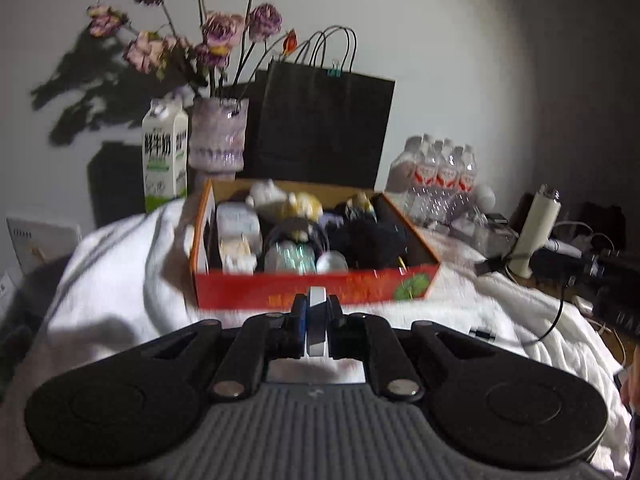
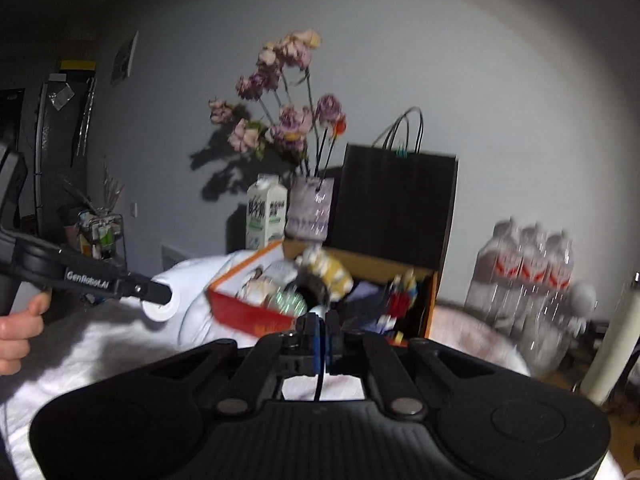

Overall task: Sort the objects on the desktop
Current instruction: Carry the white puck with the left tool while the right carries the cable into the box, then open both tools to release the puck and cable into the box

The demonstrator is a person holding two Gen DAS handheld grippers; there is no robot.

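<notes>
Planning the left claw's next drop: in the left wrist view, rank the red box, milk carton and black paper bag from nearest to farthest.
From the left claw:
1. Red box, straight ahead.
2. Milk carton, behind-left.
3. Black paper bag, behind the box; its order against the carton is too close to call.

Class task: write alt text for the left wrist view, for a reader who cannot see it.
The left gripper pinches a flat white disc edge-on, in front of a red box crammed with small objects on a white cloth. Behind stand a milk carton, a vase of dried roses, a black bag and bottles.
</notes>
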